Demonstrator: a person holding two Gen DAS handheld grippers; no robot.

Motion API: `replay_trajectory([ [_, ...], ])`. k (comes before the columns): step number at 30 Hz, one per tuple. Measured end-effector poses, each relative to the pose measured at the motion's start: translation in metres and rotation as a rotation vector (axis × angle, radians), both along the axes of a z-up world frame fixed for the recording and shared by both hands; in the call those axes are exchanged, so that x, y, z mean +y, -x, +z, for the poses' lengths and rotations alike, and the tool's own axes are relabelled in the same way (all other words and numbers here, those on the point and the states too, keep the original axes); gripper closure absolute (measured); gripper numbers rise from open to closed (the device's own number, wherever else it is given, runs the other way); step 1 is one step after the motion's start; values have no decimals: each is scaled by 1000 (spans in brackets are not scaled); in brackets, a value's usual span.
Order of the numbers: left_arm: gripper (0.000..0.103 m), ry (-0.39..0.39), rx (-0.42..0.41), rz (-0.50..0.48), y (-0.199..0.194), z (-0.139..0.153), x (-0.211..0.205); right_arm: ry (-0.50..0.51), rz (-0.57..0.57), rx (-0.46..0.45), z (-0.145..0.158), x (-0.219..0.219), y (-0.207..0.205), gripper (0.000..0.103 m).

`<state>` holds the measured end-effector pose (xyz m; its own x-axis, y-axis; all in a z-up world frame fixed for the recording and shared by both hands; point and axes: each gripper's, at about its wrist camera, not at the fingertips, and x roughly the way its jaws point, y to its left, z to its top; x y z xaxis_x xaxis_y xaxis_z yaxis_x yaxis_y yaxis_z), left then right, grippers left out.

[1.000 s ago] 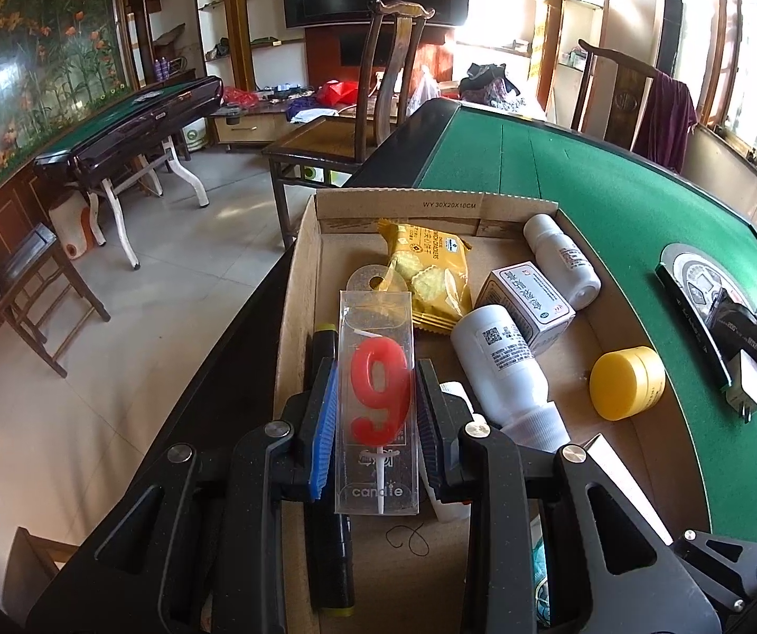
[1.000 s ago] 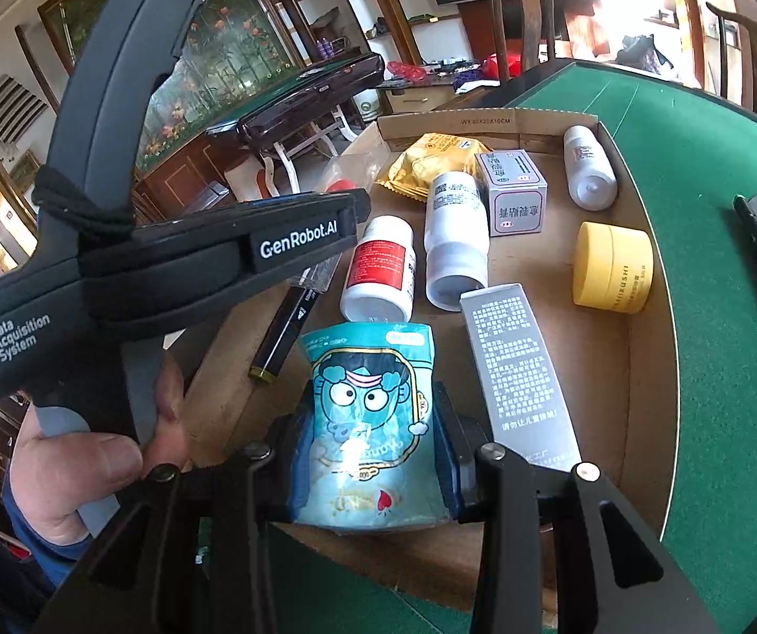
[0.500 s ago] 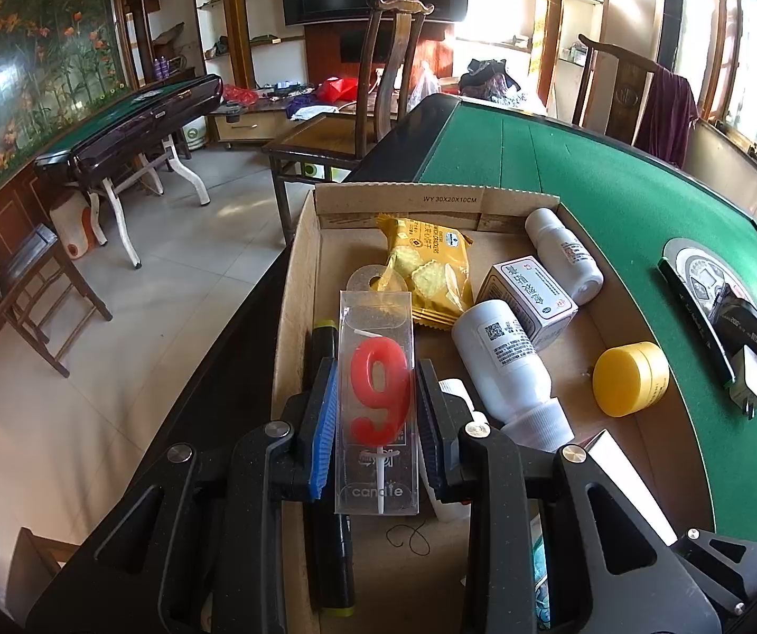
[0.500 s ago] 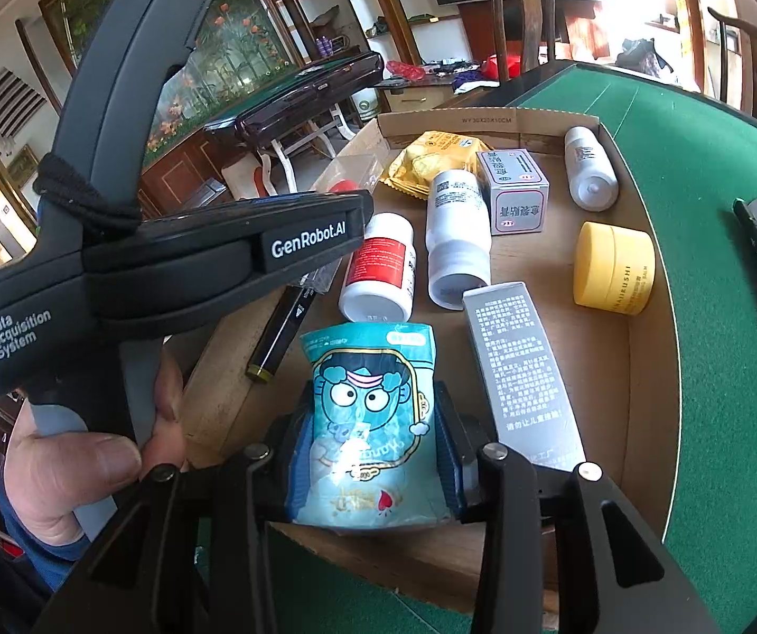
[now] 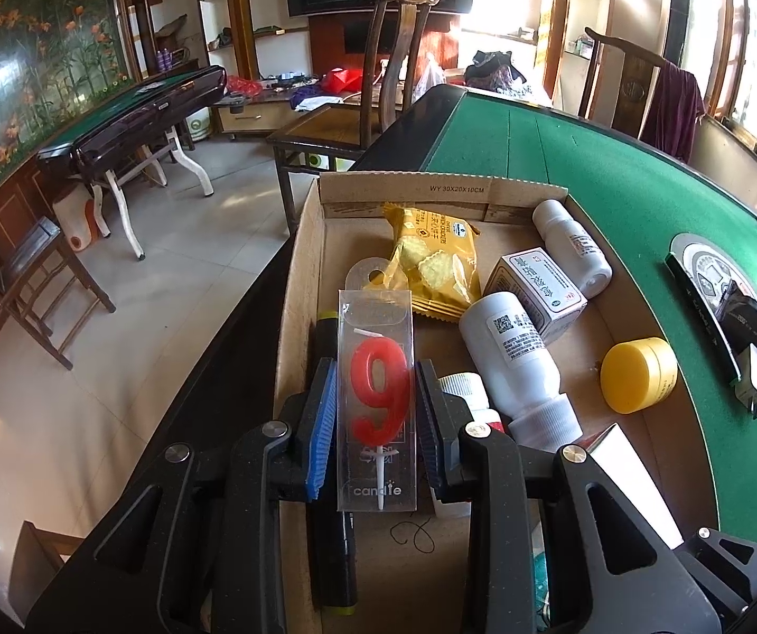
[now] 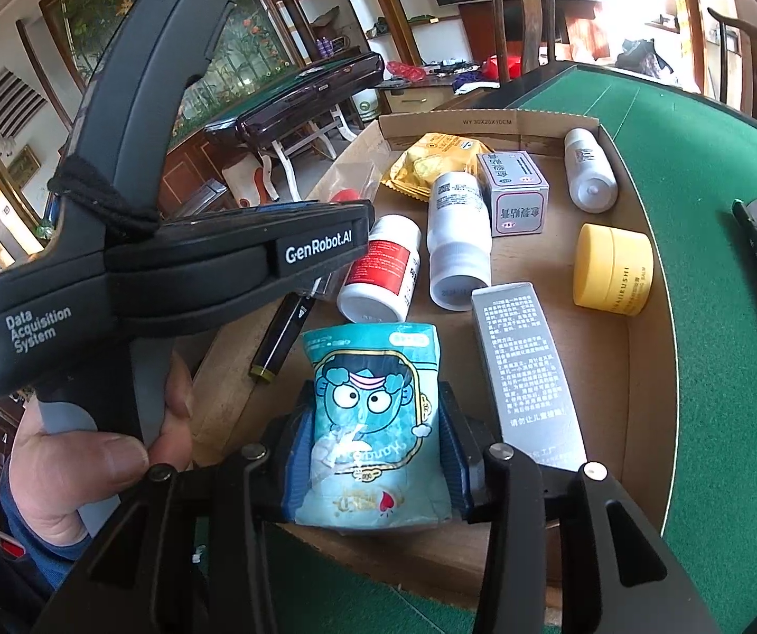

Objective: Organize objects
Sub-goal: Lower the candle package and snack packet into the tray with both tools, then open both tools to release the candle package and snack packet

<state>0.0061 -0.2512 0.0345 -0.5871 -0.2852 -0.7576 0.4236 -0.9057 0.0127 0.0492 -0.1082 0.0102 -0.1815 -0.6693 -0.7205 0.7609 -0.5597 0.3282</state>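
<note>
My left gripper [image 5: 376, 412] is shut on a clear candle pack with a red number 9 [image 5: 376, 396] and holds it above the left side of a shallow cardboard box [image 5: 301, 243]. My right gripper [image 6: 373, 454] is shut on a blue cartoon snack pouch [image 6: 373, 428] over the box's near edge [image 6: 642, 438]. The left gripper's body [image 6: 167, 243] fills the left of the right wrist view.
In the box lie a yellow cracker bag [image 5: 433, 259], white bottles [image 5: 515, 354], a small grey carton [image 5: 536, 290], a yellow jar [image 5: 639, 374], a red-labelled bottle [image 6: 381, 274], a long grey carton [image 6: 529, 375] and a black marker [image 6: 283, 335]. The box sits on a green felt table [image 5: 616, 169].
Both grippers keep their hold. The views shift only slightly; the box contents sit a little lower and closer in the left wrist view.
</note>
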Motion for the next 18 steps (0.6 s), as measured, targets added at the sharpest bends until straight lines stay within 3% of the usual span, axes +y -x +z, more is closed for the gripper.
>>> replay_trajectory([
  [10,75,-24,2,12,-1,0,-4,35,-17,29,11,7,-1,58],
  [18,73,-49,6,19,-1,2,-6,6,-14,14,7,4,0,54],
])
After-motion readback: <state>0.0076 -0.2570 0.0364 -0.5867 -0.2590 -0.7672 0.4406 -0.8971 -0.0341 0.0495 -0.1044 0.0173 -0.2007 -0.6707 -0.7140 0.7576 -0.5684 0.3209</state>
